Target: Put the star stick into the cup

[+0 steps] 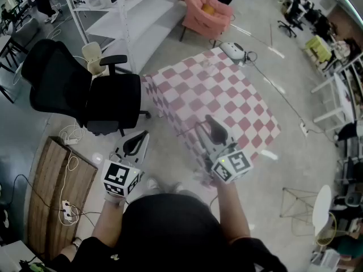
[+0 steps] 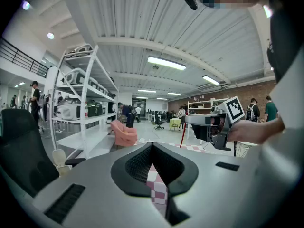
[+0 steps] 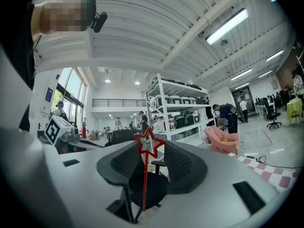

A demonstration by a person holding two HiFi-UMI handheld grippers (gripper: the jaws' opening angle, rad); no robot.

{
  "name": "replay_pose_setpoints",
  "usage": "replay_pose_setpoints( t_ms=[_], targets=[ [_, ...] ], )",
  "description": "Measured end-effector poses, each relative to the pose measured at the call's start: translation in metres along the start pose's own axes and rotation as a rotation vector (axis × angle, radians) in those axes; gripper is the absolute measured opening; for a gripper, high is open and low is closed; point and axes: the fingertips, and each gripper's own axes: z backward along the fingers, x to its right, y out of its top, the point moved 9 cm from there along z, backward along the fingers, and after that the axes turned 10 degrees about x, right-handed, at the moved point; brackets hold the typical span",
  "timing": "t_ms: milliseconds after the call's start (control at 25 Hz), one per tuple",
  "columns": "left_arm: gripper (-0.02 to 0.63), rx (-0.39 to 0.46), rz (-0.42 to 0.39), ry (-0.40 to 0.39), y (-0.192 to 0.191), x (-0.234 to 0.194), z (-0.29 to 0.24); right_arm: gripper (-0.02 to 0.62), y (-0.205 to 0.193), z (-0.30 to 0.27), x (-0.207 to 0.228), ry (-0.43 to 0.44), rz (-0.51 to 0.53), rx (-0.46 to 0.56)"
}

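Star stick (image 3: 145,177), red, thin shaft with an outlined star head, is in my right hand-held gripper (image 3: 151,148). The star head sits at the jaw tips, clamped between the black ribbed pads (image 3: 178,163), and the shaft hangs down from it. The jaws stand only as wide as the star. In the left gripper view the shaft (image 2: 183,137) slants down under that gripper toward the checkered top; can't tell if its end touches. In the head view the right hand-held gripper (image 1: 211,124) is over the near edge of the pink-and-white checkered desk (image 1: 227,89). My left hand-held gripper (image 2: 152,148) is clenched, tips together, nothing in it. It hangs off the desk's left side over the grey floor (image 1: 164,169), well apart from the right one. Further out are a black office chair (image 1: 74,89), white metal shelving (image 1: 125,16) and a pink armchair (image 1: 204,10).
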Motion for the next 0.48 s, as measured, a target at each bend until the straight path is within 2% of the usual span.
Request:
replay_pose_setpoints(
  t_ms=[320, 480],
  targets=[
    [0.04, 0.017, 0.027, -0.02, -0.006, -0.042, 0.022, 0.176, -0.013, -0.022, -0.033, -0.027, 0.011, -0.019],
    [0.04, 0.007, 0.039, -0.028, -0.014, -0.059, 0.026, 0.176, -0.018, -0.026, -0.036, -0.06, -0.019, -0.004]
  ],
)
